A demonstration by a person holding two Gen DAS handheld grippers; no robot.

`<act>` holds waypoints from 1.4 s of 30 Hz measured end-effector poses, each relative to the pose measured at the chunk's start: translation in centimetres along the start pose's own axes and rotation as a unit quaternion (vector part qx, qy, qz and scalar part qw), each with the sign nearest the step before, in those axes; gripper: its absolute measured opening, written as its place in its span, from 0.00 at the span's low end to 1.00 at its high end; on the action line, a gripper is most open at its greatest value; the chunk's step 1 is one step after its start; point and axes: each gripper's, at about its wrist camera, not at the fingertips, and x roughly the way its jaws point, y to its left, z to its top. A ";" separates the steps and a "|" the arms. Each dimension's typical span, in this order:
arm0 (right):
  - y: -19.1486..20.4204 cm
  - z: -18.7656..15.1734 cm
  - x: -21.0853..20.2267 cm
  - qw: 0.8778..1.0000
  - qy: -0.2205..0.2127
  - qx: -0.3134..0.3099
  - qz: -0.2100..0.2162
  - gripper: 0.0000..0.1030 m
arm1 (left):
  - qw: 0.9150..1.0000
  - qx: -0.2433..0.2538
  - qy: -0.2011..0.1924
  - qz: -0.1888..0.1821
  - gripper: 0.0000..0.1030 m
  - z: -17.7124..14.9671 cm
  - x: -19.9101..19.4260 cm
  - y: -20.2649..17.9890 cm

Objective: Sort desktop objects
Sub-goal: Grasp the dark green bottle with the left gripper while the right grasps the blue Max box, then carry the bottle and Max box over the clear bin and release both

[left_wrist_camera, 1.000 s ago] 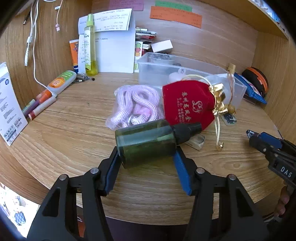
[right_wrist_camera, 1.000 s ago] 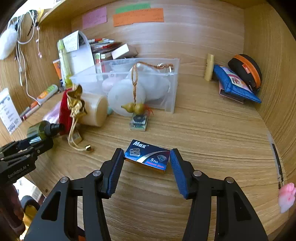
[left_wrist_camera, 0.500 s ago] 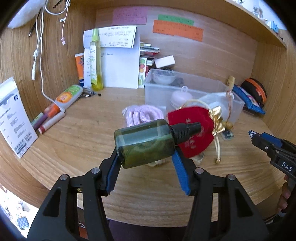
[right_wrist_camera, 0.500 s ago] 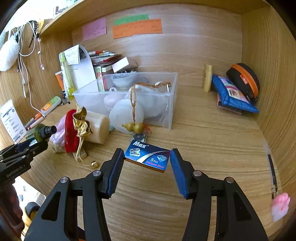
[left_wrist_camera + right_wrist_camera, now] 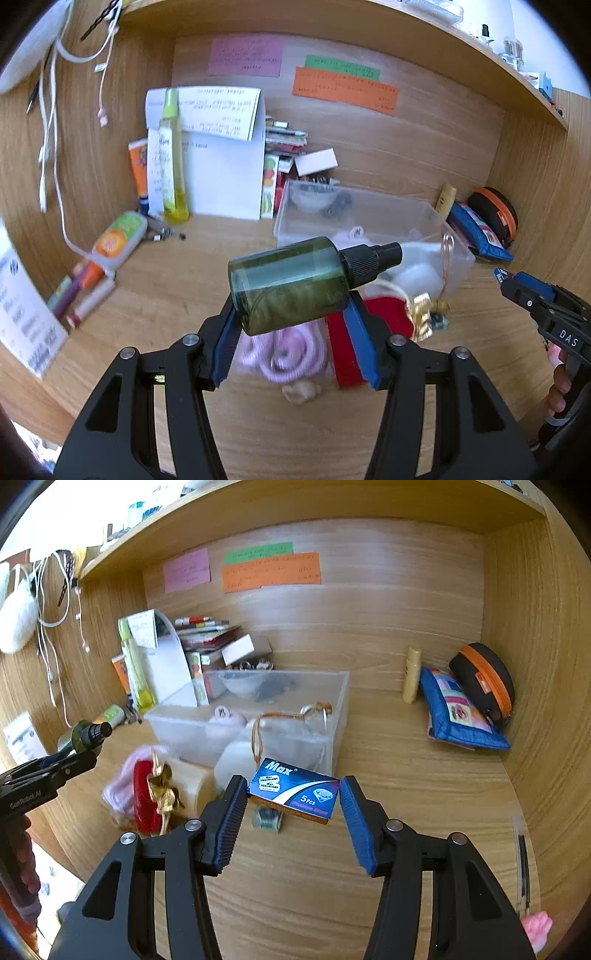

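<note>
A: What does the left gripper (image 5: 291, 325) have?

B: A green bottle (image 5: 291, 284), lying sideways, clamped between its blue pads, clear above the desk (image 5: 166, 291), black cap toward the bin (image 5: 369, 218).

A: And the right gripper (image 5: 293, 812)?

B: Its fingers pinch a blue box (image 5: 293, 792) by the ends, in the air in front of the bin's near wall.

A: What lies under them?

B: A red pouch (image 5: 142, 801) and pink cord (image 5: 291, 350) near the desk's front edge; the small pale lump (image 5: 301, 393) beside them is too blurred to name.
</note>
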 end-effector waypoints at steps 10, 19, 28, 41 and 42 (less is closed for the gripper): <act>0.0 3.1 1.3 1.000 -0.010 -0.016 -0.006 0.47 | 0.999 0.023 0.003 -0.024 0.53 4.4 2.0 0.2; 0.0 6.8 3.2 0.999 -0.017 -0.024 0.022 0.47 | 0.999 0.027 0.010 -0.042 0.53 8.3 4.3 0.8; 0.3 10.1 6.2 0.999 -0.013 -0.044 0.030 0.47 | 0.997 0.048 0.027 -0.060 0.53 11.2 7.7 -0.3; 0.4 11.8 12.1 0.998 0.020 -0.064 0.011 0.47 | 0.987 0.071 0.095 -0.105 0.53 12.6 14.1 -2.9; 0.5 11.8 12.5 0.998 0.023 -0.065 0.010 0.47 | 0.986 0.072 0.104 -0.110 0.53 12.7 14.9 -3.2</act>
